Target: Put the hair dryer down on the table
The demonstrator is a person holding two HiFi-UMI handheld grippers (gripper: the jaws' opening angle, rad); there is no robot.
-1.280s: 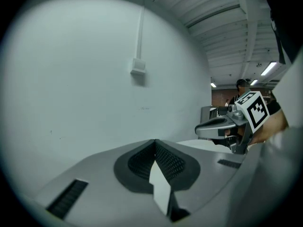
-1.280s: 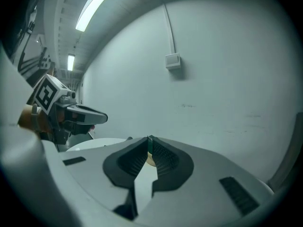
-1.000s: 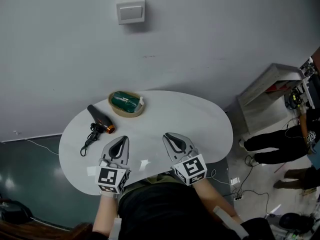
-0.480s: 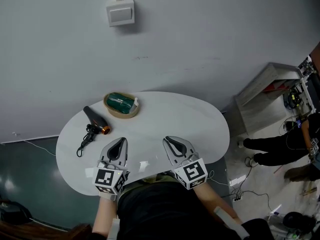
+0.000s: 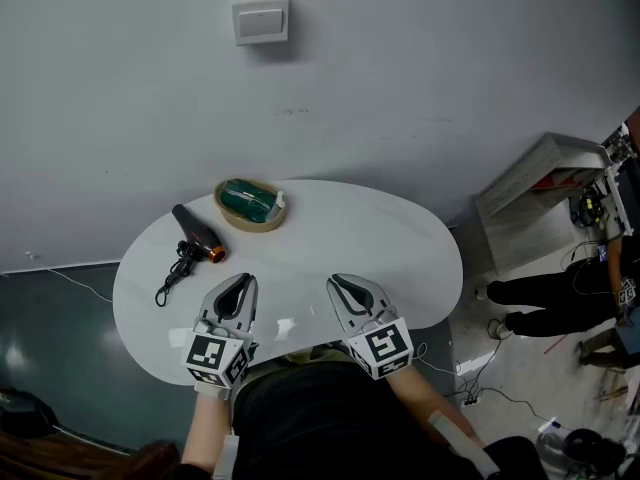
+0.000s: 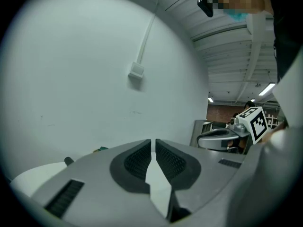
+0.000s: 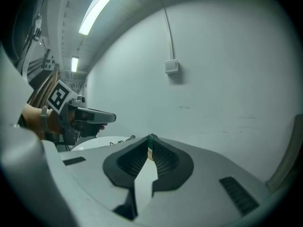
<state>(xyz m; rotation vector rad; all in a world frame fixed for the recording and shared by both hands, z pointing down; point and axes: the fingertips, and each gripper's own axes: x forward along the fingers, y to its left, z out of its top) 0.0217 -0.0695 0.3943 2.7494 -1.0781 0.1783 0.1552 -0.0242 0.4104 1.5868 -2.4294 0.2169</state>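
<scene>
Hair dryer (image 5: 197,235) lies flat on the counter (image 5: 350,228), far left side, its cord (image 5: 172,276) trailing toward you, just beside a shallow basket (image 5: 255,226) holding something green, possibly a bottle. Your left tongs (image 5: 241,281) and right tongs (image 5: 340,281) are both closed and empty over the near edge, well apart from the dryer, pointing at the wall.

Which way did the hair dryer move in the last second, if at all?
No. The hair dryer keeps the same spot beside the basket on the table.
</scene>
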